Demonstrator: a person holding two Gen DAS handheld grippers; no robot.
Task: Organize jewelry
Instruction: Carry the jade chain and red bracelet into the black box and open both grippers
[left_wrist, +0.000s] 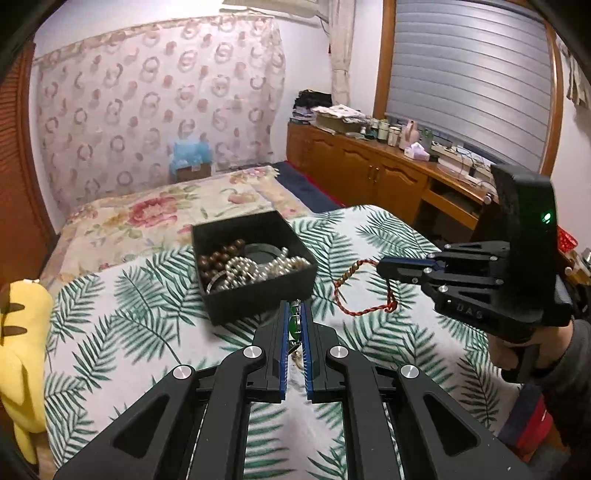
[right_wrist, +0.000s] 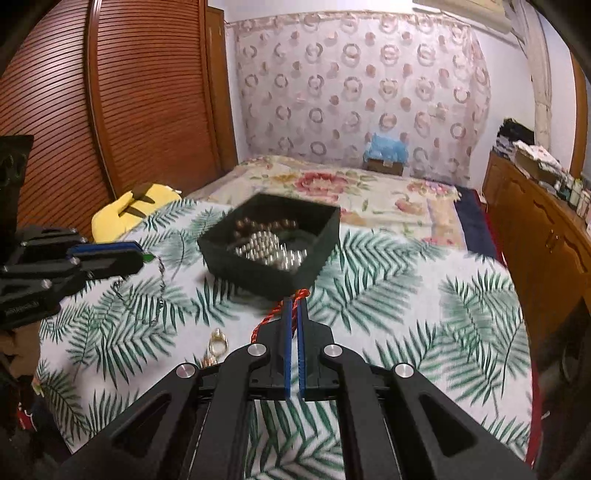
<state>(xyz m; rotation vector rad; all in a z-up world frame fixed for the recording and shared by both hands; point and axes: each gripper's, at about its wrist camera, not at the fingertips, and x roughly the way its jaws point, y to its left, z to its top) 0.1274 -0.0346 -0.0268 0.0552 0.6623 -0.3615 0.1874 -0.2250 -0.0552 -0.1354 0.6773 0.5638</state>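
Note:
A black open box (left_wrist: 255, 266) sits on the leaf-print bedspread; it also shows in the right wrist view (right_wrist: 271, 243). It holds brown beads (left_wrist: 218, 254), pearl strands (left_wrist: 258, 269) and a dark ring. My left gripper (left_wrist: 295, 317) is shut on a green pendant with a thin chain (right_wrist: 159, 291) that hangs below it, just in front of the box. My right gripper (right_wrist: 294, 306) is shut on a red braided cord bracelet (left_wrist: 364, 291), held above the bedspread to the right of the box.
Gold rings (right_wrist: 218, 345) lie on the bedspread left of my right gripper. A yellow plush toy (left_wrist: 22, 343) lies at the bed's left edge. A wooden cabinet (left_wrist: 369, 166) with clutter runs along the right wall. A slatted wardrobe (right_wrist: 110, 110) stands on the left.

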